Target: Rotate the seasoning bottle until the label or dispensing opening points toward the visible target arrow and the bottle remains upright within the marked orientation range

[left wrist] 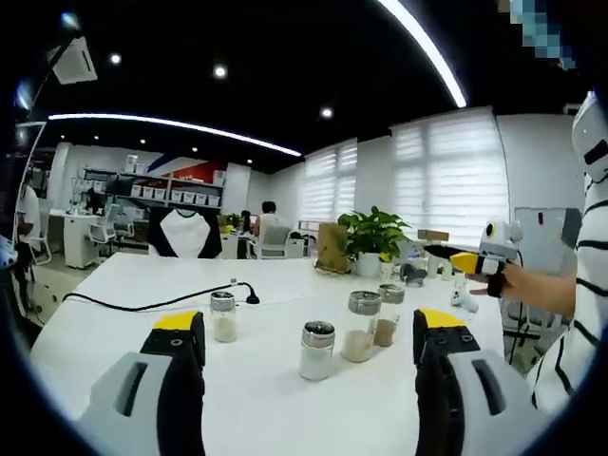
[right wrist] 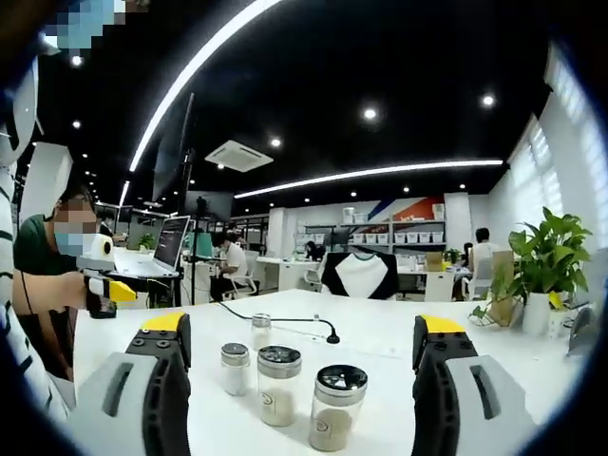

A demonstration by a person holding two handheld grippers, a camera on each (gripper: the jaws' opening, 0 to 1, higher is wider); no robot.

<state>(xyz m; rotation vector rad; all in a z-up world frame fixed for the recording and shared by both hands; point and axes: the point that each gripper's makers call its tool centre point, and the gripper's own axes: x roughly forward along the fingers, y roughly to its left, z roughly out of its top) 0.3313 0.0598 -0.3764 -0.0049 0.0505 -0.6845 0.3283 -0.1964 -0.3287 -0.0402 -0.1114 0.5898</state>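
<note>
Four glass seasoning bottles (left wrist: pixel 317 350) stand upright on the white worktop (left wrist: pixel 114 332), ahead of both grippers and apart from them. The left gripper (left wrist: pixel 309 342) is spread and empty; the right gripper (right wrist: pixel 302 347) likewise. Each bottle looks light, rigid, smooth and breakable, so I would grip the body below the metal cap (right wrist: pixel 342 378).

Ahead of you on the table (left wrist: pixel 114 285), four seasoning bottles (left wrist: pixel 317 350) stand apart; behind them lies a cable (left wrist: pixel 142 306), farther back a plant (left wrist: pixel 372 237).
</note>
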